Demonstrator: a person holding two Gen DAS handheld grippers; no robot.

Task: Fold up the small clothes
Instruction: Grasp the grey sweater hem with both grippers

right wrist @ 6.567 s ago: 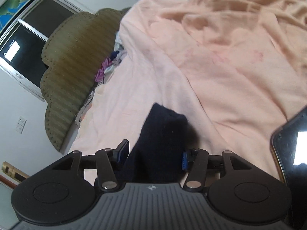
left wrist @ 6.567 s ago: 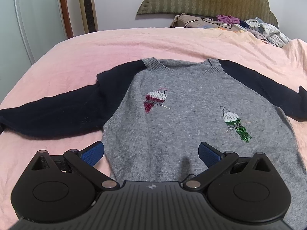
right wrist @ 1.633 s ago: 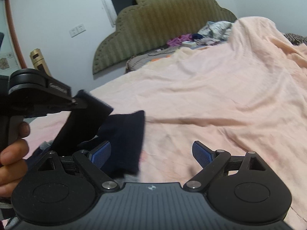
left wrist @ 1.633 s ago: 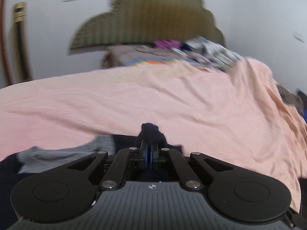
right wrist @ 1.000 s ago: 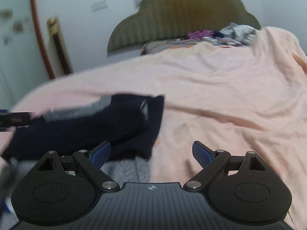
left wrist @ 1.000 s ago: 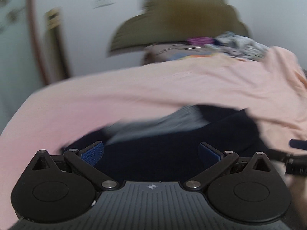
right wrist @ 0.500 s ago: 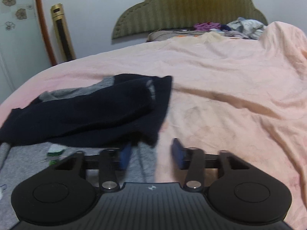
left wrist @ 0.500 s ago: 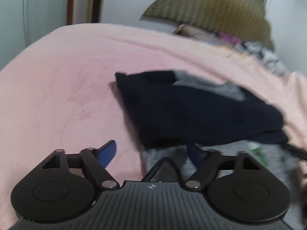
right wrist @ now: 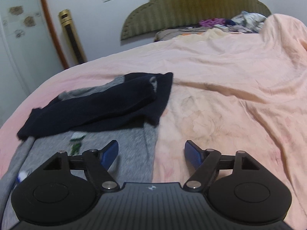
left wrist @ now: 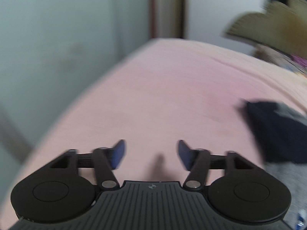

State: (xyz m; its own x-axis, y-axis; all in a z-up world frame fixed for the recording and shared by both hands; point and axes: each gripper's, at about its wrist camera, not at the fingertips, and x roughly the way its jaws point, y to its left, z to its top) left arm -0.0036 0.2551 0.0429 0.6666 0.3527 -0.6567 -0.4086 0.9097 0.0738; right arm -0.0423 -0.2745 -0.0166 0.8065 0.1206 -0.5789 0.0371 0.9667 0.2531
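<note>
A small grey sweater (right wrist: 132, 149) with navy sleeves (right wrist: 107, 107) lies on the pink bedspread (right wrist: 220, 99), both sleeves folded across its chest. My right gripper (right wrist: 151, 152) hovers over the sweater's right side edge; its jaws are opening, with nothing pressed between the pads. In the blurred left wrist view my left gripper (left wrist: 151, 154) is over bare pink bedspread (left wrist: 163, 95), jaws opening and empty. The sweater (left wrist: 276, 130) shows only at that view's right edge.
An olive headboard (right wrist: 191, 3) and a heap of clothes (right wrist: 239, 23) stand at the far end of the bed. A gold floor-standing unit (right wrist: 72, 36) and a wall are at the left. The bed's left edge (left wrist: 80, 99) drops off beside my left gripper.
My left gripper has swung left off the sweater to bare bedspread. The right gripper's jaws narrowed half a second ago and have spread again; the folded sleeves lie still.
</note>
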